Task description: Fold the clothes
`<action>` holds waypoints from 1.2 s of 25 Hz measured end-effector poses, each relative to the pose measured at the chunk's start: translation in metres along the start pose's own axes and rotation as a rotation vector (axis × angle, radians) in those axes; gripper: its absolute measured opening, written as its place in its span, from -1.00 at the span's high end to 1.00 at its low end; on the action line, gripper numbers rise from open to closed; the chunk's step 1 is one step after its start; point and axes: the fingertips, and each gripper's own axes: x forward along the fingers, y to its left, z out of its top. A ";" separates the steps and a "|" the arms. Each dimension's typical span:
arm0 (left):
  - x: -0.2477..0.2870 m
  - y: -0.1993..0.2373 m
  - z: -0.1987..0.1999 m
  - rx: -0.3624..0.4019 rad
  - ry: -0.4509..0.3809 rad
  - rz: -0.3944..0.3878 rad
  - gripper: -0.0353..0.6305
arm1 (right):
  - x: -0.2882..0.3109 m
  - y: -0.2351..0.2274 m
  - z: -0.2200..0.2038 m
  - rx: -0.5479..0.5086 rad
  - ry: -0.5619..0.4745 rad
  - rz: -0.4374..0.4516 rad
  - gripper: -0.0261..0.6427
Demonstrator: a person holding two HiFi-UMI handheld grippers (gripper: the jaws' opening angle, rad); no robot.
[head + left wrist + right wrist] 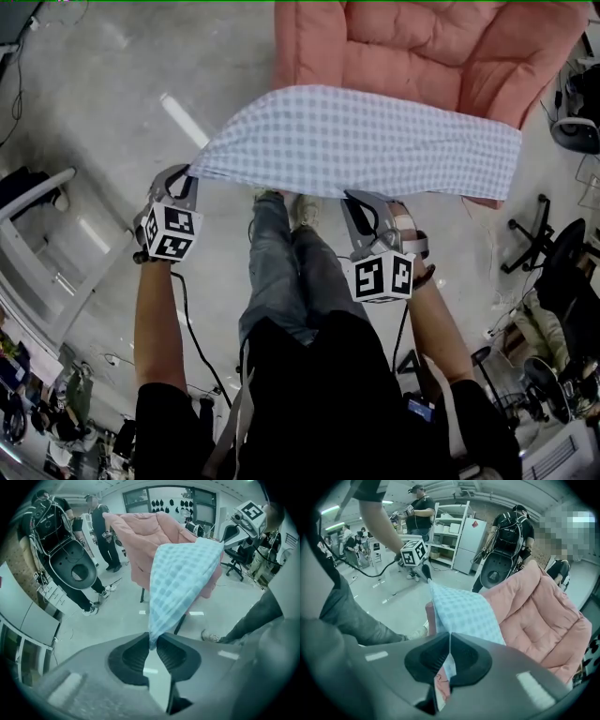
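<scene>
Your left gripper (190,178) and right gripper (358,199) each pinch the near edge of the thin blue-checked fabric garment (366,141), spread at upper centre before the pink padded armchair (431,47); it looks light and floppy, so grip corners.

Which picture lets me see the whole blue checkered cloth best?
The head view: the checkered cloth is spread out whole there, its near edge held by the left gripper and the right gripper. Each gripper view shows only one pinched corner, with the rest of the cloth stretching away at a slant.
</scene>
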 end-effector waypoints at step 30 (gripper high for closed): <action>-0.055 -0.013 0.066 -0.003 -0.077 -0.136 0.57 | -0.025 -0.030 0.048 0.162 -0.037 -0.011 0.41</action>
